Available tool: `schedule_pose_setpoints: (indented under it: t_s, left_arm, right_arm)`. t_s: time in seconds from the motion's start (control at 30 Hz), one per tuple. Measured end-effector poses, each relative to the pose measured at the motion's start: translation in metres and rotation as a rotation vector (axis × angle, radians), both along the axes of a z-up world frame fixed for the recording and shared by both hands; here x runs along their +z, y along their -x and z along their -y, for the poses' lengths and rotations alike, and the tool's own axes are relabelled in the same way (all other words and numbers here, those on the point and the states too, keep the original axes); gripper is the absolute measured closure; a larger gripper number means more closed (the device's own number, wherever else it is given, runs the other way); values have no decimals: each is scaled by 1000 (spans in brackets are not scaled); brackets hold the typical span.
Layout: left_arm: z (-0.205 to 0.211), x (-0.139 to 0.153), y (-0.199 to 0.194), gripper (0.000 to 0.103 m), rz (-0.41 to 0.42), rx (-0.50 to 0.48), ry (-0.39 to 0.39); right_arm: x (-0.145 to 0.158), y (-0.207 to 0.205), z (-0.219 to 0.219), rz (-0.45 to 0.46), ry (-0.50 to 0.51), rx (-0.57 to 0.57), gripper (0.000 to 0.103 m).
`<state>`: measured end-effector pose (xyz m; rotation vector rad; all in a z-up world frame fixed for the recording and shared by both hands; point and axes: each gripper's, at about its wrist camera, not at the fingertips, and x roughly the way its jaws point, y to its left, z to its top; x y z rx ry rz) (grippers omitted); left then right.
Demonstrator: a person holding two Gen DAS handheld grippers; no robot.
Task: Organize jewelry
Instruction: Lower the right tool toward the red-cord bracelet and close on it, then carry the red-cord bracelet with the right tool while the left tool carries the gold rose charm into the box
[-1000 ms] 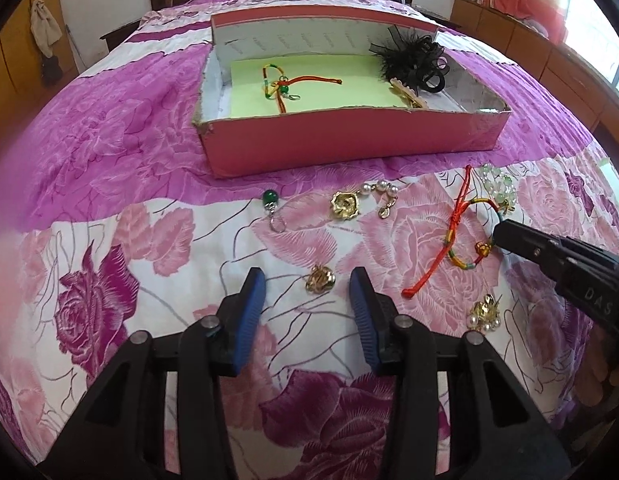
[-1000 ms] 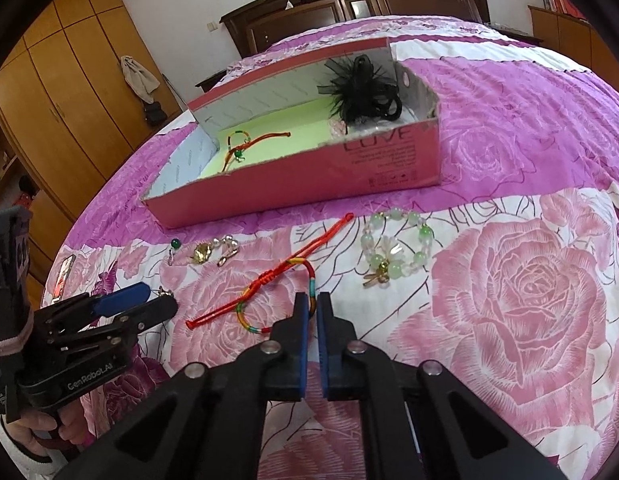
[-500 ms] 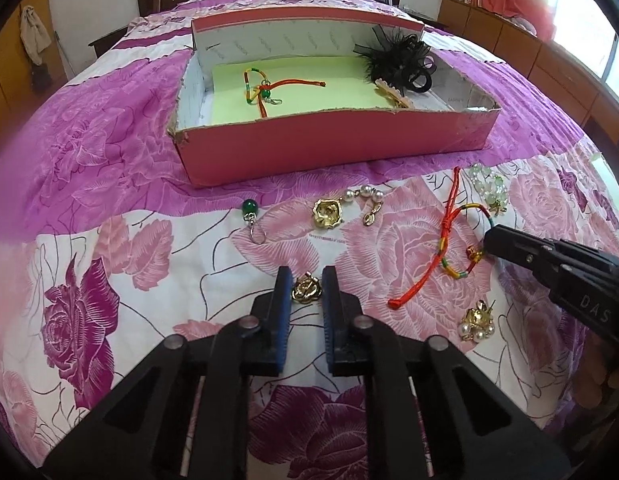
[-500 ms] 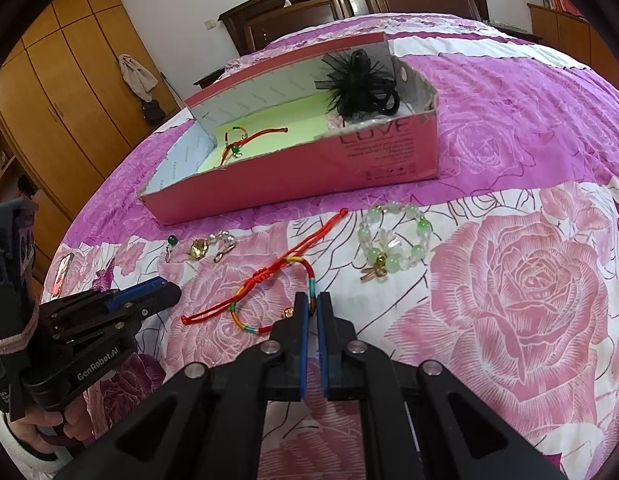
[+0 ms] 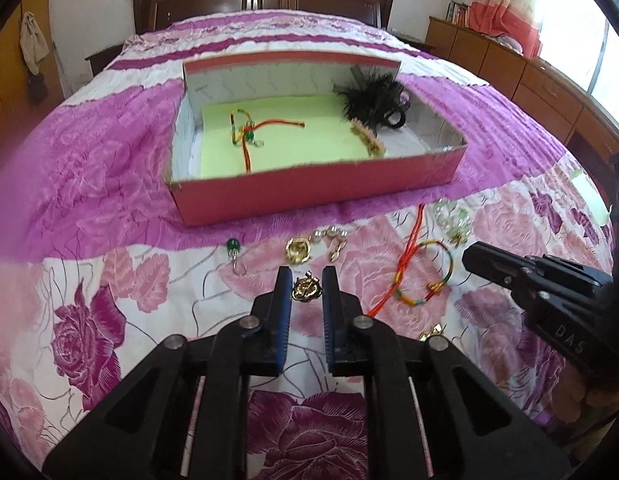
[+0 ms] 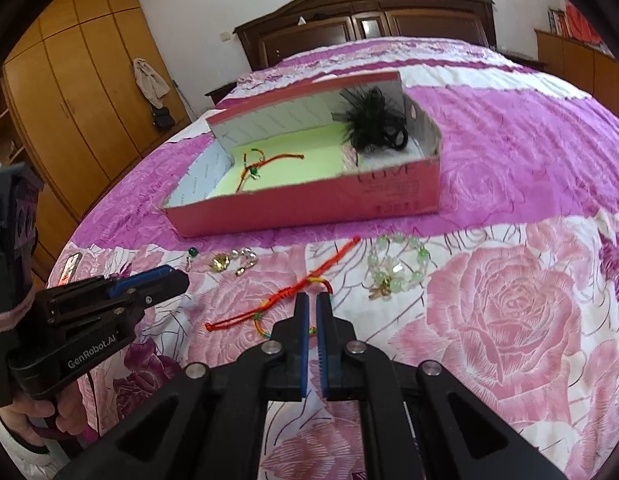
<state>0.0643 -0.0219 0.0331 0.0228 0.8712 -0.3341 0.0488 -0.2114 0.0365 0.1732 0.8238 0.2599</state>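
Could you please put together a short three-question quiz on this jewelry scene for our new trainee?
1. True or false: the left gripper is closed on a gold earring.
2. Which item lies inside the red box? A) black feather hair tie B) pale green bead bracelet C) green bead charm
3. Fill in: the right gripper has its tips at the ______ cord bracelet on the bedspread.

Key: 1 true. 2 A. 3 red (multicolored).
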Motion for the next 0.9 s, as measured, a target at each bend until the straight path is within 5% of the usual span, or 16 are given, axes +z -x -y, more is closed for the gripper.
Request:
schedule_pose_setpoints:
  t_s: [0.43, 0.9]
  left_arm:
    - [-3, 23, 0, 97, 75, 18, 38]
    - [-2, 13, -4, 97, 47, 31, 18]
  right_arm:
    - [25, 5, -1, 100, 16, 8, 98]
    - [-22, -19, 3, -106, 12, -27, 83]
